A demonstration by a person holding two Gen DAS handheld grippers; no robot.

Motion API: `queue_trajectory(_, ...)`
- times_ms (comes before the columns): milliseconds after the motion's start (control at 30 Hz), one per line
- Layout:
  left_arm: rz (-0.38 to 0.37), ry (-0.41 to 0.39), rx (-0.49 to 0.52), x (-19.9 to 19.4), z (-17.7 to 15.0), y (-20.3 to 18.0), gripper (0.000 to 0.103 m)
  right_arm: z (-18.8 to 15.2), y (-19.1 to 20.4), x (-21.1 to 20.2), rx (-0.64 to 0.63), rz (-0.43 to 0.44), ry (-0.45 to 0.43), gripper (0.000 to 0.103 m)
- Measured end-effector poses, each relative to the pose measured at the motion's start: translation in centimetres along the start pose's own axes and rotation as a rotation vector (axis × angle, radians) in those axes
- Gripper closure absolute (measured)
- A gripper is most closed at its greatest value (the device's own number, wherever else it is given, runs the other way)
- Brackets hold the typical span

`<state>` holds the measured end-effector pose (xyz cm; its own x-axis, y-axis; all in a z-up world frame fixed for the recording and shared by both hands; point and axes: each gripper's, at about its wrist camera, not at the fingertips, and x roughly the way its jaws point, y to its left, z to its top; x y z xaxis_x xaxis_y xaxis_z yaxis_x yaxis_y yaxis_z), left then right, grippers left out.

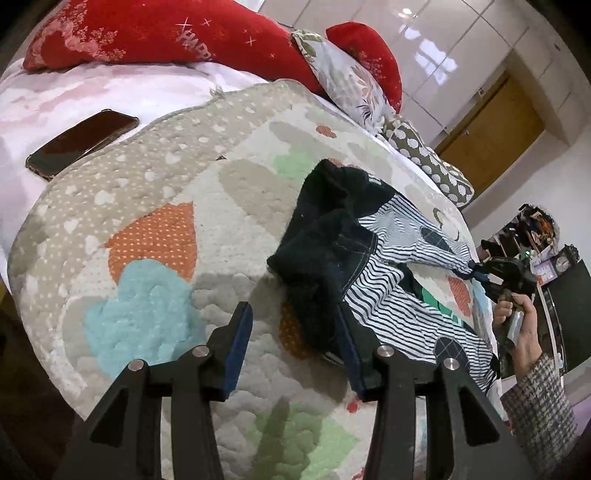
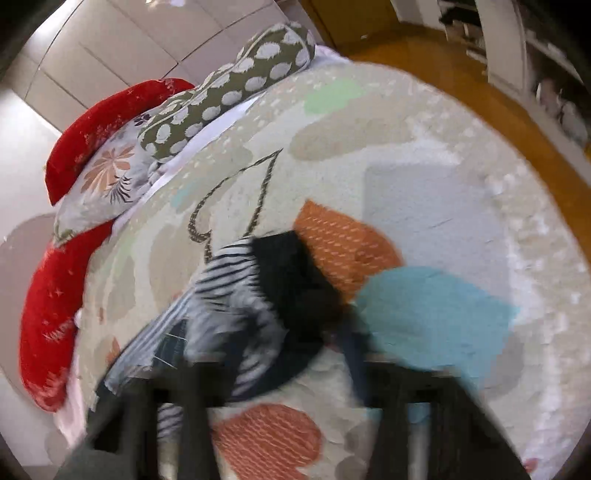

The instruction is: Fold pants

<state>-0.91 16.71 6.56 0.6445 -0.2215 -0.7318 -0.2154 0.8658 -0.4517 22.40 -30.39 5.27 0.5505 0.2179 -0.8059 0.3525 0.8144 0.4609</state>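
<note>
Hovering my left claw (image 1: 295, 343) with its fingers spread apart, I am holding nothing in it; the striped navy-and-white pants with a dark waistband (image 1: 354, 258) are lying just ahead of it, and the dark waistband is touching my right-hand finger (image 1: 351, 350). They are resting crumpled on the quilted cream bedspread with orange, blue and green patches (image 1: 147, 206), stretching away to my right. Out there my right claw (image 1: 480, 271) is meeting a bunched tip of striped cloth, and I cannot tell whether it is gripping. From the right wrist view everything is blurring; the pants (image 2: 240, 295) are sitting between and just beyond its fingers, whose spread I cannot judge. Open quilt is lying to my left, and a dark phone (image 1: 81, 144) is resting past the quilt's edge, well apart. Red pillows (image 1: 155, 33) are lining the far side.
</note>
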Motion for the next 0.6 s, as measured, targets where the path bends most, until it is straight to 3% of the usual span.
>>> queue_trajectory(167,-0.023,0.004,0.009,-0.1,-0.4,-0.7,0.058,-2.2,0.8,-4.1,-0.070,0.007,-0.055,0.089)
queue_trajectory(367,-0.040,0.012,0.041,-1.0,-1.2,-2.2,0.058,-5.4,-2.6,-9.0,-0.051,0.024,-0.070,0.089)
queue_trajectory(467,-0.043,0.006,0.058,-2.2,-1.6,-3.0,0.058,-6.6,-4.4,-8.5,-0.068,-0.024,-0.061,0.085)
queue_trajectory(533,-0.034,-0.004,0.072,-3.0,-1.8,-3.6,0.052,-7.3,-4.8,-8.2,-0.125,-0.113,-0.059,0.072)
queue_trajectory(600,-0.021,-0.024,0.083,-3.7,-1.9,-3.8,0.044,-8.4,-5.0,-9.9,-0.173,-0.191,-0.137,0.067)
